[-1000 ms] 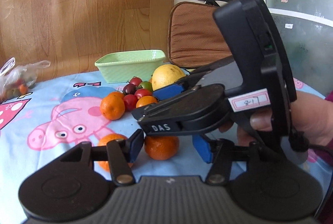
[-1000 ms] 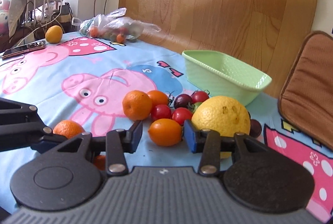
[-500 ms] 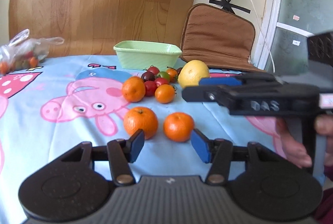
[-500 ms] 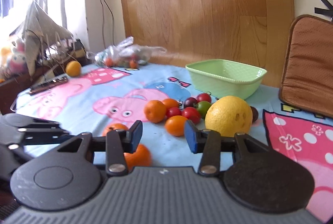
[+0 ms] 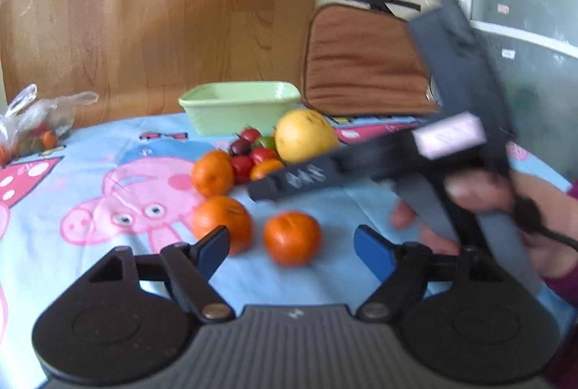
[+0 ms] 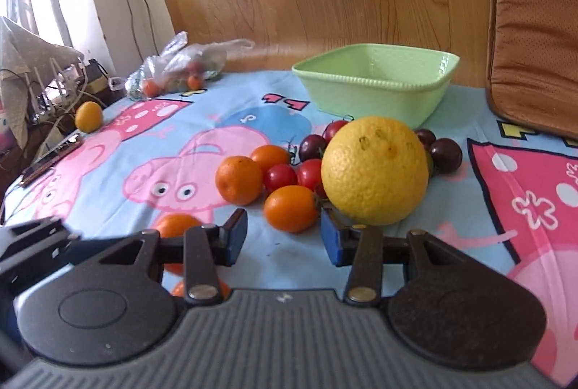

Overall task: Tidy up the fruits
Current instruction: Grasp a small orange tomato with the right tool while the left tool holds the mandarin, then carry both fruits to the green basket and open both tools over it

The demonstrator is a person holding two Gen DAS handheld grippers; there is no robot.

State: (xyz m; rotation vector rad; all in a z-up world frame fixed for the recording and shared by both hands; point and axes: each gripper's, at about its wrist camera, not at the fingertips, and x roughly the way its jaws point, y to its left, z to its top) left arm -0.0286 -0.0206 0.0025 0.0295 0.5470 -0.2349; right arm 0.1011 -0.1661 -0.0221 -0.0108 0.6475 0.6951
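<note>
Fruit lies on a cartoon-pig tablecloth before an empty green basket (image 5: 240,105) (image 6: 375,83). My left gripper (image 5: 292,249) is open and empty, with an orange tangerine (image 5: 292,238) just ahead between its fingers and a second tangerine (image 5: 222,222) by the left finger. My right gripper (image 6: 284,239) is open and empty, just short of a small orange fruit (image 6: 290,208). A big yellow citrus (image 6: 375,170) (image 5: 305,136) sits by its right finger. Red and dark cherry tomatoes (image 6: 294,172) and another tangerine (image 6: 239,179) cluster behind. The right gripper's body (image 5: 433,150) crosses the left wrist view.
A plastic bag of small fruit (image 6: 180,69) (image 5: 32,132) lies at the far left of the table. A lone yellow fruit (image 6: 88,116) and a phone sit near the left edge. A brown cushion (image 6: 534,34) and a wooden board stand behind.
My left gripper has opened wider and come nearer the tangerine. My right gripper has moved forward and lower toward the small orange fruit and the yellow citrus.
</note>
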